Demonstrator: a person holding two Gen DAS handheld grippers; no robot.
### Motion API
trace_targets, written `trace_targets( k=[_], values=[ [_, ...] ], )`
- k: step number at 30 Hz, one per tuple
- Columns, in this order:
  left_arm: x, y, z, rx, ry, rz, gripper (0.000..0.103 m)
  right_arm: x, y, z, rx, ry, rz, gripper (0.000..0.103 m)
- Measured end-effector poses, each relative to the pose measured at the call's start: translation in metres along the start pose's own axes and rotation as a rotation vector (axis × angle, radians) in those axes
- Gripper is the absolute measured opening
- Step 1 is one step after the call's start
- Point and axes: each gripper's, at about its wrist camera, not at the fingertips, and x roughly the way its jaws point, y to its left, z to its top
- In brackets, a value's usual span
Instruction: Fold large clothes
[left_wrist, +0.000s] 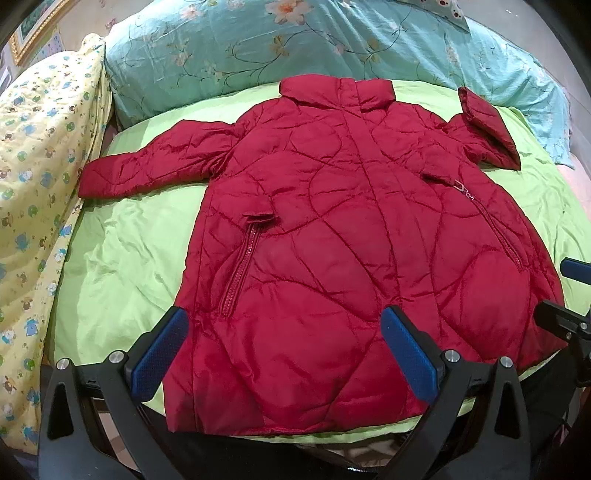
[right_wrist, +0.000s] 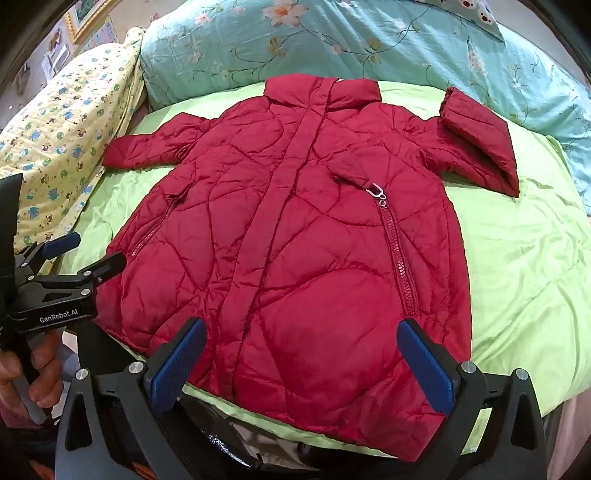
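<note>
A red quilted puffer coat (left_wrist: 332, 229) lies flat and front up on the green sheet (left_wrist: 122, 258), collar toward the pillows; it also shows in the right wrist view (right_wrist: 295, 236). Its left sleeve (left_wrist: 147, 166) stretches out flat. Its right sleeve (left_wrist: 487, 129) is bent back, cuff raised. My left gripper (left_wrist: 284, 354) is open and empty, hovering over the coat's lower left hem. My right gripper (right_wrist: 303, 365) is open and empty over the lower right hem. The left gripper also shows at the left edge of the right wrist view (right_wrist: 74, 254).
A teal floral pillow (left_wrist: 295, 44) lies behind the collar. A yellow patterned quilt (left_wrist: 40, 177) is bunched along the left. The bed's near edge (right_wrist: 258, 421) runs just under the hem. Bare green sheet (right_wrist: 524, 266) lies right of the coat.
</note>
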Motion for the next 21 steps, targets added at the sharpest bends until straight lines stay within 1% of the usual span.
trace_targets(
  k=[17,21],
  values=[
    [0.0015,0.0008,0.0031,-0.001,0.02,-0.014,0.103,-0.0011,-0.0006,0.0019,0.0,-0.001,0.004,0.103],
    [0.0024,0.0002,0.0029,0.0,0.011,-0.012,0.103,-0.0014,-0.0011,0.002,0.003,-0.002,0.008,0.103]
  ],
)
